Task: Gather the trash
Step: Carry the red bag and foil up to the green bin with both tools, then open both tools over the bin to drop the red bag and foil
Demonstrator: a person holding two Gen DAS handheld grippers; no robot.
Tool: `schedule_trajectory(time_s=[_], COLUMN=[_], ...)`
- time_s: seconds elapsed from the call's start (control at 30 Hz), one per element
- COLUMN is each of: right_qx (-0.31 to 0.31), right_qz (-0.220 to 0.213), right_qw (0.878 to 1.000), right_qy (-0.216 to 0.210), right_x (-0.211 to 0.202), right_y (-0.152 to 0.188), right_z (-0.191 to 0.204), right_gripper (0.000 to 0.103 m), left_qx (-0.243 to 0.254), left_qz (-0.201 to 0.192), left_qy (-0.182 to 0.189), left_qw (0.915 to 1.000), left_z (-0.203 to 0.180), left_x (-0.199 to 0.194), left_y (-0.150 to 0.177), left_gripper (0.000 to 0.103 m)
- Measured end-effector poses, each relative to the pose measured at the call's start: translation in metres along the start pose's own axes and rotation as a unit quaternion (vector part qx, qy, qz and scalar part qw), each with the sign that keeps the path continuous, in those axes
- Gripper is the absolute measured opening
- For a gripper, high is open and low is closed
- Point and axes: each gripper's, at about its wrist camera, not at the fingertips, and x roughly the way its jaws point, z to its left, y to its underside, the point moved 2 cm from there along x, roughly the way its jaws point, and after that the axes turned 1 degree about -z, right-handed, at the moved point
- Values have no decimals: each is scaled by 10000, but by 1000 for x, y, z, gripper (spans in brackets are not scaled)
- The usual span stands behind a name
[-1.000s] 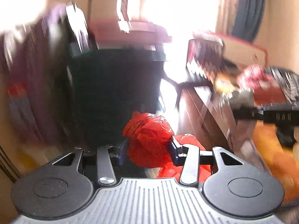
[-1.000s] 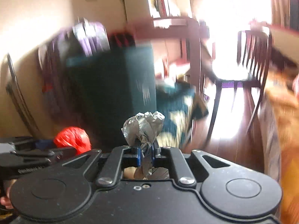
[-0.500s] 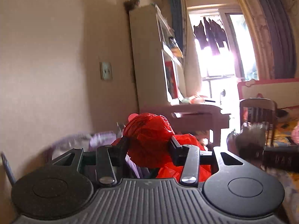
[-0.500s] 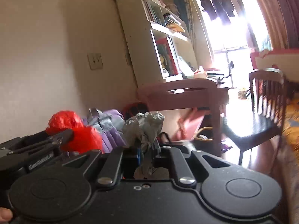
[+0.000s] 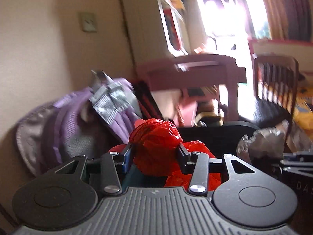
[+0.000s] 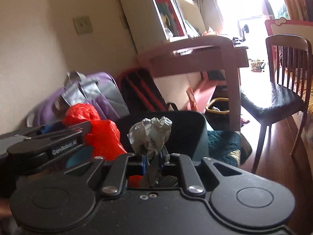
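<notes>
Above dark bin point(image 6: 166, 121) rim: left claw point(image 5: 154, 152) clamps red plastic bag point(image 5: 156, 137); right claw point(image 6: 152, 159), jaws just easing apart, pinches crumpled foil wad point(image 6: 150, 133) just beside it. Both pieces collected, neither dropped. Left, by my judgement: release into bin.

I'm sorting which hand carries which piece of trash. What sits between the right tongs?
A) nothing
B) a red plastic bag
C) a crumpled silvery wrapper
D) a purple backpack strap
C: in the right wrist view the right tongs pinch the stem of a crumpled silvery wrapper, while the red plastic bag is in the left tongs beside them.
</notes>
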Motion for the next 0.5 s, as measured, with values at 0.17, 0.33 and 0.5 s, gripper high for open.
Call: schedule_trajectory(time_s=[0.17,0.33,0.5], right_qx=[-214,-384,-459], right_qz=[292,349,325], right_qw=[9991,9981,9978], right_qy=[217,331,359], right_x=[8,7,1], right_y=[4,5,3], right_z=[6,10,13], right_gripper=[22,31,37], left_qx=[251,238,107], left_qz=[365,586,553], left_qy=[259,424,347], left_qw=[9987,9971,9978], left_z=[-12,-19,-13], left_x=[11,12,9], left_y=[7,9,6], left_gripper=[47,58,71])
